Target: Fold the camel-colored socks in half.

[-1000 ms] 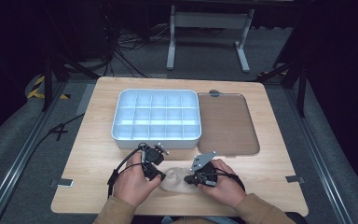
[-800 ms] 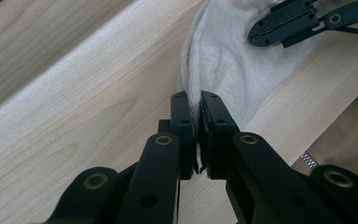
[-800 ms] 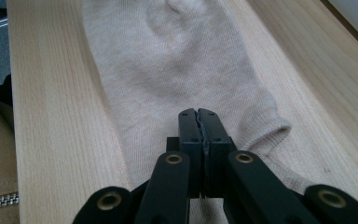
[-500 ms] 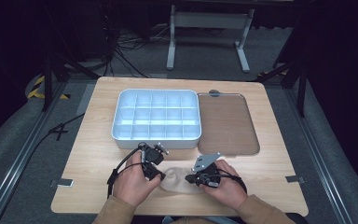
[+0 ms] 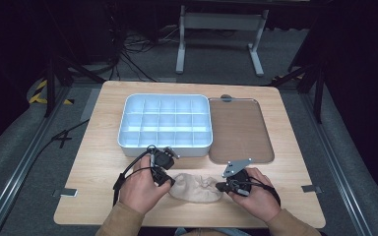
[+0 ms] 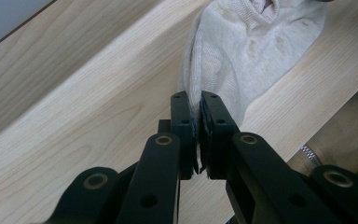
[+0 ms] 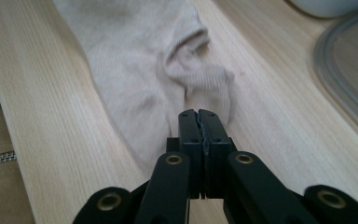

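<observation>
A beige sock (image 5: 196, 187) lies crumpled on the near edge of the wooden table (image 5: 103, 162), between the two hands and in front of the white compartment tray (image 5: 165, 123). The left gripper (image 6: 196, 105) has its jaws pinched on a fold of the sock's edge, and the right gripper (image 7: 201, 122) is pressed together at the opposite end, apparently nipping the fabric there (the cloth between its jaws is hard to make out). The step in hand looks like taking hold of both ends; next, I judge, comes drawing them apart to flatten the sock or folding it, keeping both grips firm so the knit doesn't slip.
</observation>
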